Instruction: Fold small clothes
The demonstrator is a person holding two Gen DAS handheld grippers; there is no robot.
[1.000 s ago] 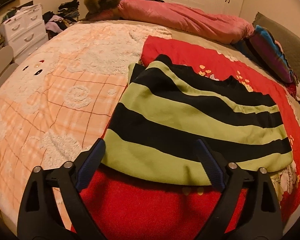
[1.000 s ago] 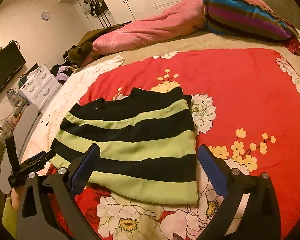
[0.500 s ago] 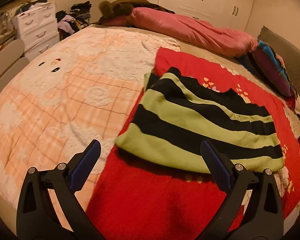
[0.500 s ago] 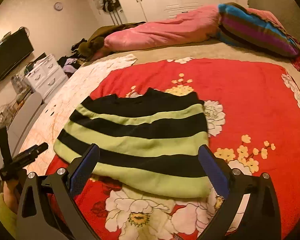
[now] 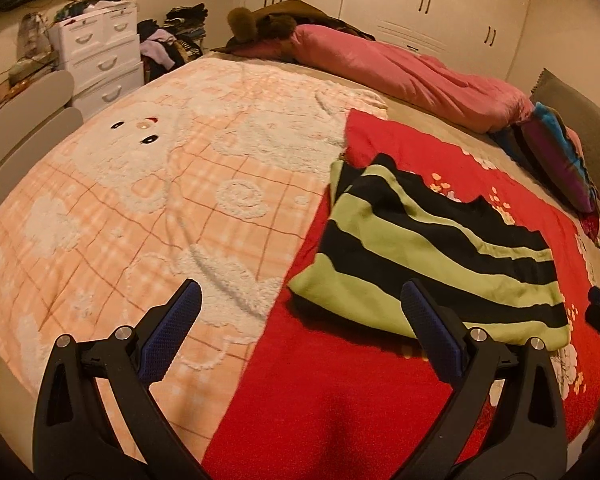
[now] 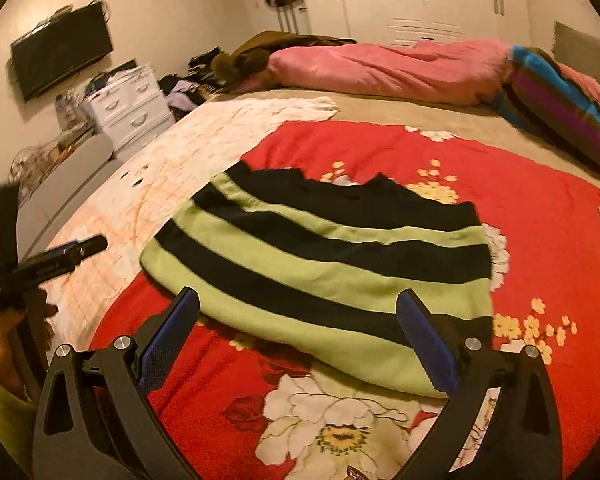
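The folded green-and-black striped garment (image 6: 324, 264) lies flat on the red floral blanket (image 6: 540, 216), just ahead of your right gripper (image 6: 298, 338) and right of your left gripper (image 5: 300, 334); both have jaws spread wide, holding nothing. Beside it lies a peach checked blanket (image 5: 148, 208); white drawers (image 5: 100, 56) stand beyond. Fisheye edges cut off the bed's far right.

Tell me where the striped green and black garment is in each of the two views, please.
Left wrist view: striped garment lies right of centre, on the red blanket.
Right wrist view: striped garment lies in the centre, just beyond the open fingers.
Shared landmark: pink duvet at the far edge.
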